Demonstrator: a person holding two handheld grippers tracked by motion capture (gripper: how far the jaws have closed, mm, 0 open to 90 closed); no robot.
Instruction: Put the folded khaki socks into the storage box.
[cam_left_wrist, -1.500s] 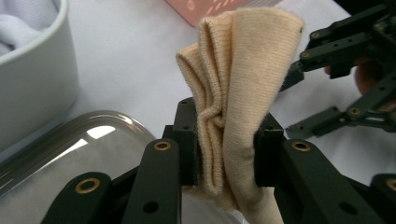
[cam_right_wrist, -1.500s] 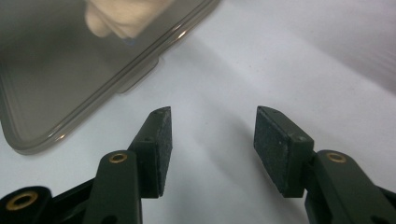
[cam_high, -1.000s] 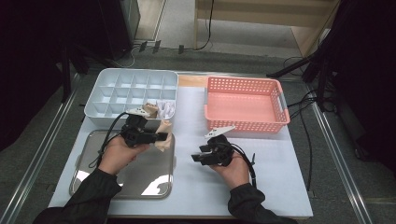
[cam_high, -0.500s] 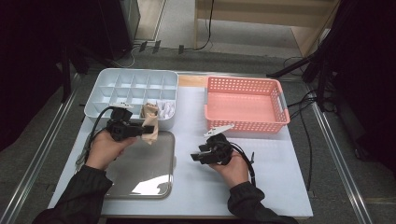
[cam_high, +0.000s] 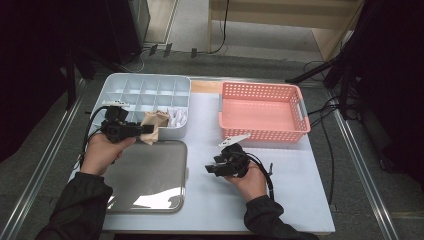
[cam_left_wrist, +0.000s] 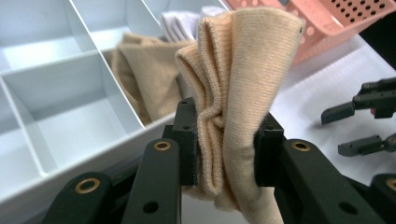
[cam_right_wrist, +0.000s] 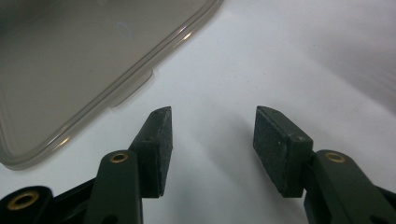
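At about nine o'clock on the white table (cam_high: 300, 200), the left gripper (cam_high: 145, 129) is seen in the high view with its jaws clamped on a beige sock (cam_high: 153, 125), which is bunched and held at the near rim of the white compartment tray (cam_high: 115, 82). Through the left gripper view, the beige sock (cam_left_wrist: 238, 93) is shown pinched between the two black pads, its ribbed folds rising above them toward twelve o'clock and a short end hanging below. Behind it, at ten o'clock in that view, a second beige piece (cam_left_wrist: 140, 79) is seen lying in a compartment of the tray (cam_left_wrist: 56, 116), and a white ribbed cloth (cam_left_wrist: 180, 23) is visible just beyond it; whether the second beige piece is joined to the held sock cannot be told. At three o'clock in that view the right gripper (cam_left_wrist: 355, 128) is seen farther off.

Near the centre of the table, toward six o'clock in the high view, the right gripper (cam_high: 212, 167) is held low, with nothing grasped. In the right gripper view its jaws are shown spread apart over bare white tabletop, and the corner of a shallow metal tray (cam_right_wrist: 93, 70) lies at ten o'clock. In the high view that metal tray (cam_high: 150, 175) lies at seven o'clock, and a pink basket (cam_high: 262, 92) stands at two o'clock.
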